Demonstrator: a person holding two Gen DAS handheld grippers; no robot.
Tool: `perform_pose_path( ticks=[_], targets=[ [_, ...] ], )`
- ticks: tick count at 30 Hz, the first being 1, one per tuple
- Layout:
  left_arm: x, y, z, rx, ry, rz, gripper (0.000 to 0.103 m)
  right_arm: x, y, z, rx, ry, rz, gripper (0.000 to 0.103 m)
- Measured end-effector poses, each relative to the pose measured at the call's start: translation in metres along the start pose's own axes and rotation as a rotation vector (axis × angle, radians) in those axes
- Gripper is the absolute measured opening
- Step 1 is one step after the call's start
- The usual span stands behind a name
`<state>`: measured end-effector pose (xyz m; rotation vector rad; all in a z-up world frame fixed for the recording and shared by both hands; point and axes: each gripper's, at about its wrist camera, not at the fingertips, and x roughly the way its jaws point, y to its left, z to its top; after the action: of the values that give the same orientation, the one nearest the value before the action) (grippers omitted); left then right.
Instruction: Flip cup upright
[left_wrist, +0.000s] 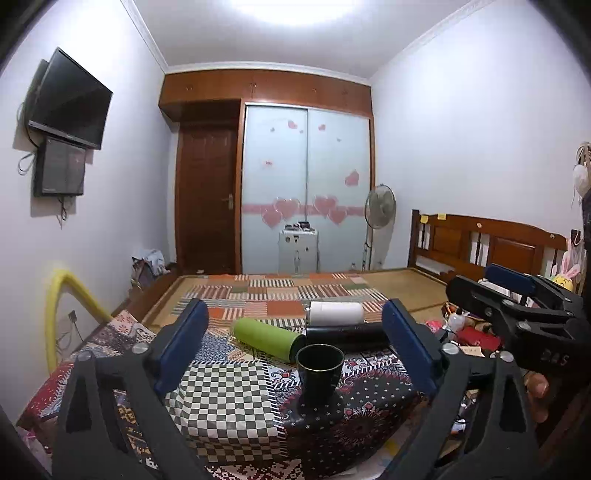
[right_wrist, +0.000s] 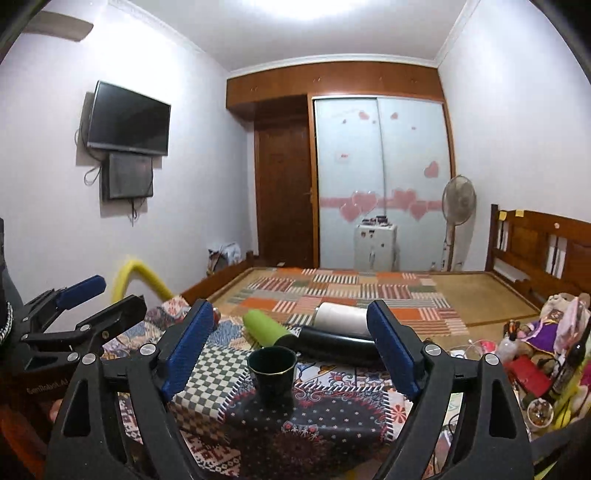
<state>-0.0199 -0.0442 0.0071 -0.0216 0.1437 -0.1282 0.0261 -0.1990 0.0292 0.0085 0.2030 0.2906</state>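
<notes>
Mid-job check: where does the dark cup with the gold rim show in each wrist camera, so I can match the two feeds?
Left wrist: dark cup, low centre, upright between the left gripper fingers.
Right wrist: dark cup, low, left of centre.
Shared landmark: green cylinder lying just behind it.

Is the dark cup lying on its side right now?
No, the dark cup stands upright on the patterned cloth, its open gold-rimmed mouth facing up.

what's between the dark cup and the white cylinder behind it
A black cylinder lies on its side between the cup and the white cylinder, clear in both wrist views.
</notes>
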Motion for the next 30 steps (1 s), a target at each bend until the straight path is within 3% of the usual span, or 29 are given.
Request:
perform_pose_path(
  ticks=[1, 4, 30],
  targets=[
    [-0.004, -0.002, 0.000, 0.002, -0.005, 0.003, 0.097, -0.003, 0.000, -0.001, 0.002, -0.008, -0.006, 0.094],
    [-0.012, -0.004, -0.001, -0.001, -0.015, 0.014, 0.102, -0.012, 0.002, -0.003, 0.001, -0.046, -0.039, 0.103],
    [-0.025, -0.007, -0.003, 0.004, -0.044, 0.032, 0.103, -0.026, 0.003, -0.012, -0.001, -0.070, -0.081, 0.103]
  ],
)
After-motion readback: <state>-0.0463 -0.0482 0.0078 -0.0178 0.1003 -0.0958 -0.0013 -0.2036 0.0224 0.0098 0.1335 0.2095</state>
